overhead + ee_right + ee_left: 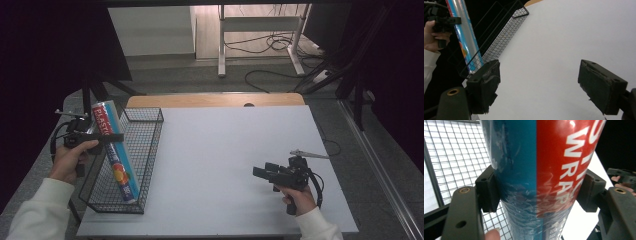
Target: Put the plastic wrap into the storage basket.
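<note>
The left gripper (pixel 112 137) clamps the plastic wrap roll (pixel 115 152) near its upper end; its lower end stands inside the wire basket (pixel 148 165) — probably touching the floor. Lower it slowly, keeping clear of the rim. The right gripper (pixel 261 172) idles open over the table (pixel 225 145).

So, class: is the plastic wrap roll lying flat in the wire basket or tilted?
Tilted: the plastic wrap roll slants, lower end inside the wire basket, upper end clamped by the left gripper.
</note>
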`<state>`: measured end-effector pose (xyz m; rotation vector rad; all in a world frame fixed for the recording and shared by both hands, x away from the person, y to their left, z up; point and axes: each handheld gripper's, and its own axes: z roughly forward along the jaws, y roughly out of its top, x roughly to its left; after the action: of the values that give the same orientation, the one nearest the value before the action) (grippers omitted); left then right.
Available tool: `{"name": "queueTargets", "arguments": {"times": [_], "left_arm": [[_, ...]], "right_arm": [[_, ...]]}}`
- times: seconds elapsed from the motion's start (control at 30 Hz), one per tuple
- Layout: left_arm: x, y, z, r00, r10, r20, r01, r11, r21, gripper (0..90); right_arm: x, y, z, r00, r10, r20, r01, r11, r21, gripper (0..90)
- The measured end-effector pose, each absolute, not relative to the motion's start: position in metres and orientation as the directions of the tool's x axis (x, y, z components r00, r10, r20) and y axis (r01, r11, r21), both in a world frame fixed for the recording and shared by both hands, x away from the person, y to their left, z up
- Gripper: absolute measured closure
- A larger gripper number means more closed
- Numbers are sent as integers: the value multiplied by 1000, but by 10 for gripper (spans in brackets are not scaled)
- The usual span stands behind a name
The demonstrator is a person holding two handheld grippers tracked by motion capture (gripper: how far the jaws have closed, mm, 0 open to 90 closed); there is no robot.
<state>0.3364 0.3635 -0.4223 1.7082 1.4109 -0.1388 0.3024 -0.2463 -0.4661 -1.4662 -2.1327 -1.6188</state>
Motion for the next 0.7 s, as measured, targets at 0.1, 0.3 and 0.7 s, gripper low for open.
{"name": "queueTargets", "arguments": {"times": [0.1,0.3,0.7], "left_arm": [[344,361,-427,307,742,-596,848,71,525,319],[364,343,-434,225,795,-563,869,97,485,313],[397,308,-455,102,892,-441,899,107,424,305]], "right_arm": [[302,-246,-467,-535,622,571,718,-21,696,187],[303,-246,-467,-528,625,575,722,-28,692,187],[303,-248,-468,-521,628,578,725,-32,688,187]]}}
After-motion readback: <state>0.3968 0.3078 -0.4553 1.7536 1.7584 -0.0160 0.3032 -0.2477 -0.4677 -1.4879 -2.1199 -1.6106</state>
